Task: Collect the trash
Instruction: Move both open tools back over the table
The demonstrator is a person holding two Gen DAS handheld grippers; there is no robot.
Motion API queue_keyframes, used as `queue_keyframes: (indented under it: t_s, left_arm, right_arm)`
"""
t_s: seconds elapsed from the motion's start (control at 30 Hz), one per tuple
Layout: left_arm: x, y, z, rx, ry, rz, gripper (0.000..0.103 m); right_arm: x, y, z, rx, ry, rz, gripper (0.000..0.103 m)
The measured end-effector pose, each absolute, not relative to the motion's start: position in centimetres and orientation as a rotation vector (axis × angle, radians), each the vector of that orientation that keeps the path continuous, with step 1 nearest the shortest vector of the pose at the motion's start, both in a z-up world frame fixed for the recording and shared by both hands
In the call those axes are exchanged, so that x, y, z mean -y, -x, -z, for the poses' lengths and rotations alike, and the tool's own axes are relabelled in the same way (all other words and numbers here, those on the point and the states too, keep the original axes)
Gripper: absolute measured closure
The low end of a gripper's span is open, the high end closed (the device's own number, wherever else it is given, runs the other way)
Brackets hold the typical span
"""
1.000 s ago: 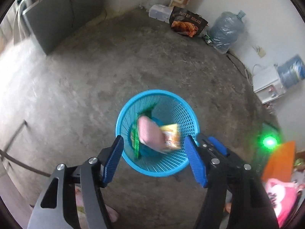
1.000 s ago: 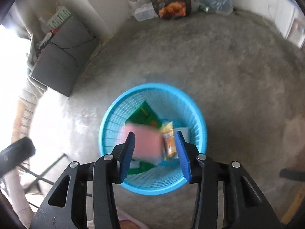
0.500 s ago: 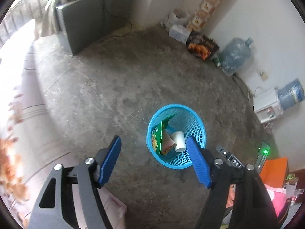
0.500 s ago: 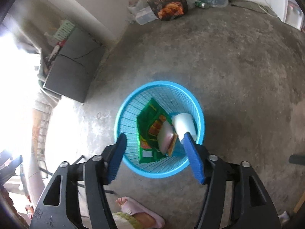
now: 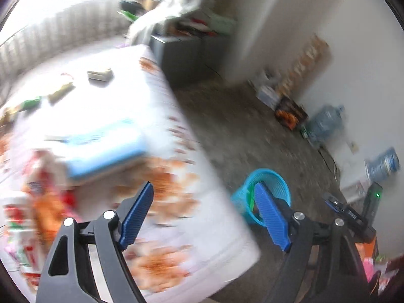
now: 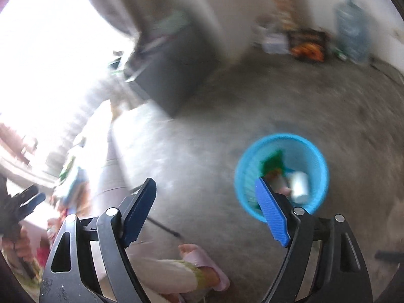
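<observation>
Round blue plastic mesh basket (image 6: 281, 174) stands on the grey concrete floor (image 6: 328, 106), holding a green wrapper (image 6: 272, 162) and a white cup (image 6: 299, 185); contents blurred. I see my right gripper (image 6: 205, 210) wide open, empty. My left gripper (image 5: 204, 216) likewise gapes, empty, over a white patterned tablecloth (image 5: 192, 227).

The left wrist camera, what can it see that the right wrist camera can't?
Only the left wrist view shows the table top with blurry wrappers and a light blue box. Only the right wrist view looks down into the basket, showing a white cup and green wrapper, plus a slippered foot. Both show the blue basket on the floor, a big water bottle, and an open, empty hand-held gripper.
</observation>
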State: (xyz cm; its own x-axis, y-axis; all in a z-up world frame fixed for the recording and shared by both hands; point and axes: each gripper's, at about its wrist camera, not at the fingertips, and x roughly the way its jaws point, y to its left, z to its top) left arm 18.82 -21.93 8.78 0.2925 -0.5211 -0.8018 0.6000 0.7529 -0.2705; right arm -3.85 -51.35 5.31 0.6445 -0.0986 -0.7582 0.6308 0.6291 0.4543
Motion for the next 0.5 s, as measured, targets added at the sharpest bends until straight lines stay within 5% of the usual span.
queue_keyframes:
  t_s: [0.2, 0.5]
  left_arm:
    - [12.4, -23.8, -11.2, -0.990, 0.043, 0.586, 0.023]
    - [3.7, -32.5, -8.1, -1.175, 0.282, 0.484, 0.023]
  right_arm:
    - [46.7, -3.4, -8.3, -0.786, -0.686, 0.250, 0.026]
    - [38.9, -18.1, -11.6, -0.900, -0.611, -0.064, 0.026]
